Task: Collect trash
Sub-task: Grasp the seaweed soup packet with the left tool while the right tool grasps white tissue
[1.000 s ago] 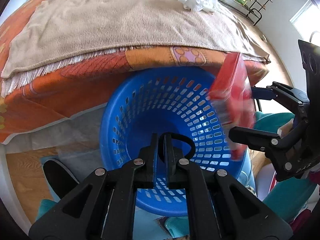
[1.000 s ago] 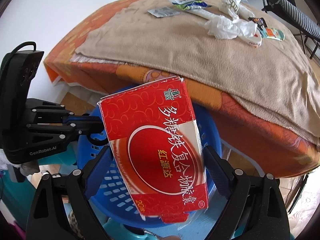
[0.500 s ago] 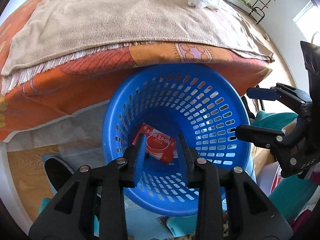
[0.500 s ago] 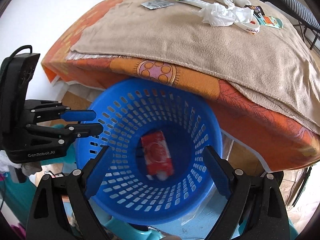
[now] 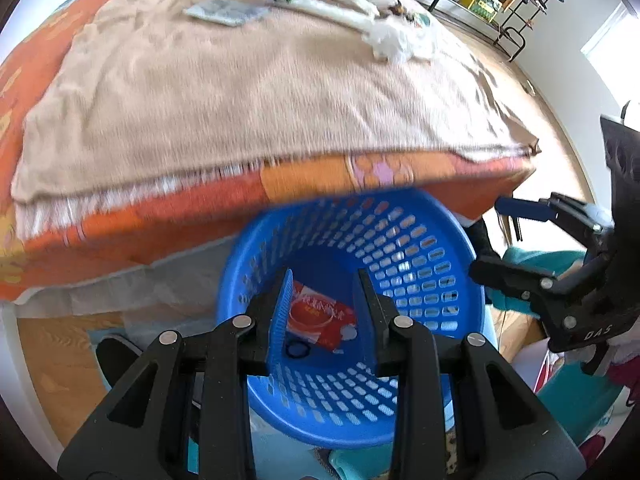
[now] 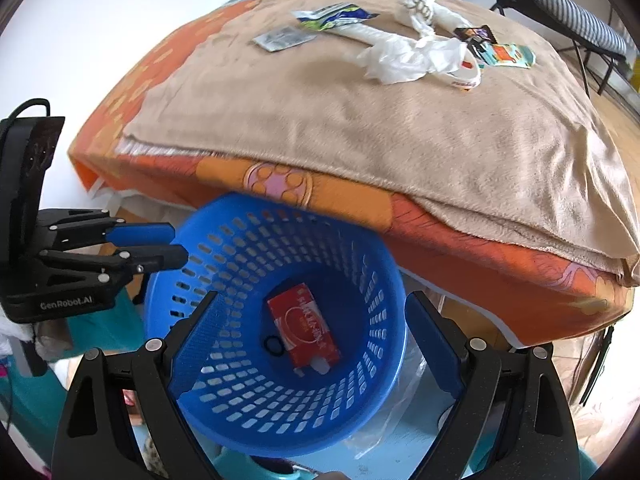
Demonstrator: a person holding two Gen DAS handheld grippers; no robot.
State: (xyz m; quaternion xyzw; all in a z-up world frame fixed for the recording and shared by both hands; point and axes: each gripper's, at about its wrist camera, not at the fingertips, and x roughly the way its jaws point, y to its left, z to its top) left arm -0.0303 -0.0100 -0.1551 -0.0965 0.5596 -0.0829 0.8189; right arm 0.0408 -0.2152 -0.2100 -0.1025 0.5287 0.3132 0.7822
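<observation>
A blue perforated basket (image 5: 416,248) (image 6: 224,240) stands on the floor against the bed. A red box (image 5: 320,320) (image 6: 304,328) and a small black ring (image 6: 274,344) lie on its bottom. My left gripper (image 5: 322,292) is open and empty above the basket. My right gripper (image 6: 312,316) is wide open and empty above it too. It also shows at the right in the left wrist view (image 5: 504,236). On the beige blanket (image 6: 360,128) lie a crumpled white bag (image 6: 408,56), a green wrapper (image 6: 332,16), a grey sachet (image 6: 280,38) and colourful wrappers (image 6: 504,54).
The bed has an orange patterned sheet (image 6: 460,236) that overhangs the basket's far rim. Teal items (image 5: 576,392) and a clear plastic bag (image 6: 392,412) lie on the floor around the basket. A chair and rack (image 5: 516,8) stand beyond the bed.
My right gripper opened and the red box dropped into the basket. My left gripper let go of the black ring, which now lies in the basket, and opened. Both views tilted up toward the bed.
</observation>
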